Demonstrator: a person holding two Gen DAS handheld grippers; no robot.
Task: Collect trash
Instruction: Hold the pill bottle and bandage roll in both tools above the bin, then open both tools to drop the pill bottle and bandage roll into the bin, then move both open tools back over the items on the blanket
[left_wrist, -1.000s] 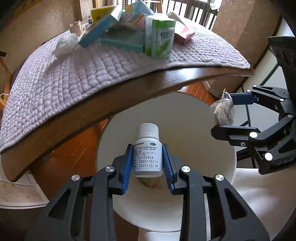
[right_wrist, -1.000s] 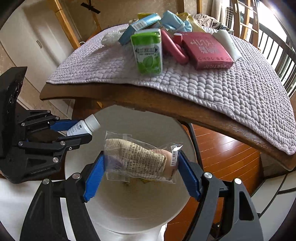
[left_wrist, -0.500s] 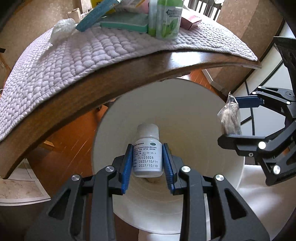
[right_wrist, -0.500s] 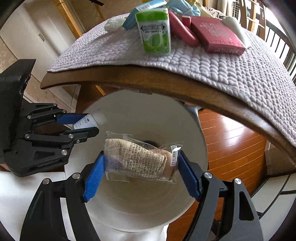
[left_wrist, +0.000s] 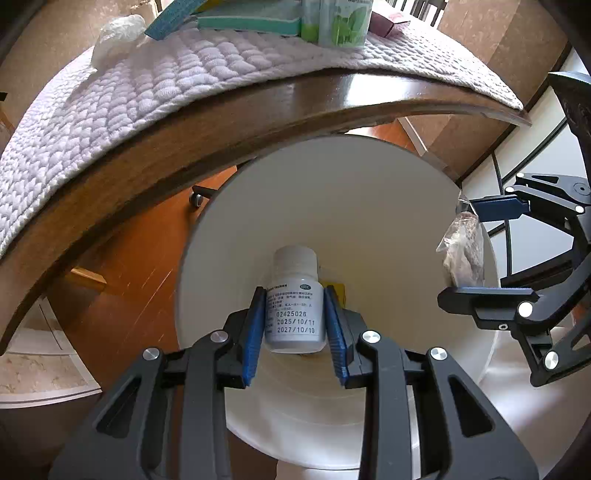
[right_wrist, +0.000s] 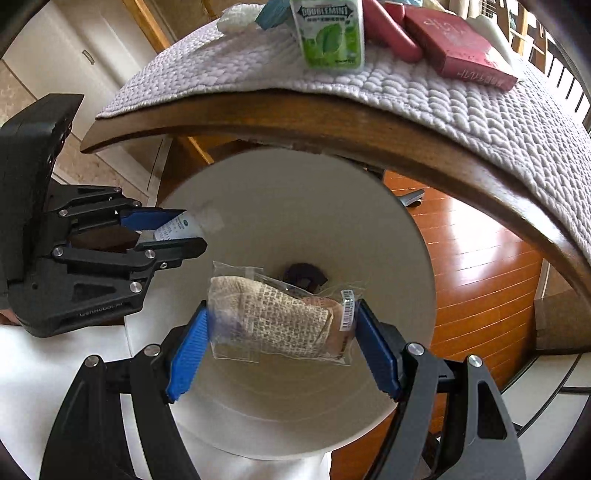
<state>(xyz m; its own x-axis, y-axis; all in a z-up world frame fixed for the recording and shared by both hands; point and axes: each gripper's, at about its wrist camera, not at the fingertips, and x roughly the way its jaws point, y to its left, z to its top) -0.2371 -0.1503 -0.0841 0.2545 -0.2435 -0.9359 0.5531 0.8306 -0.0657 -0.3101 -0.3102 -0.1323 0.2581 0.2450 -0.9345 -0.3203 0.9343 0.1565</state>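
Observation:
My left gripper (left_wrist: 294, 317) is shut on a small white pill bottle (left_wrist: 294, 295) with printed dates, held above the mouth of a round white bin (left_wrist: 369, 177). My right gripper (right_wrist: 280, 332) is shut on a clear plastic packet holding a beige bandage roll (right_wrist: 273, 321), also over the white bin (right_wrist: 295, 184). Each gripper shows in the other's view: the right gripper (left_wrist: 476, 251) with its packet at the bin's right rim, the left gripper (right_wrist: 166, 232) with the pill bottle (right_wrist: 181, 229) at the left rim. Something dark (right_wrist: 304, 275) and something yellow (left_wrist: 338, 291) lie at the bin's bottom.
A wooden table edge (left_wrist: 184, 147) with a lilac quilted mat (right_wrist: 443, 103) arches over the bin. On it stand a green gum pack (right_wrist: 330, 33), a red box (right_wrist: 461, 48), teal boxes (left_wrist: 243, 18) and a crumpled white wrapper (left_wrist: 118, 31). Orange wooden floor (right_wrist: 480, 258) lies beside the bin.
Both grippers have sunk toward the bin's mouth with their loads still held; the bin fills more of each view and the tabletop has slid up toward the top edge.

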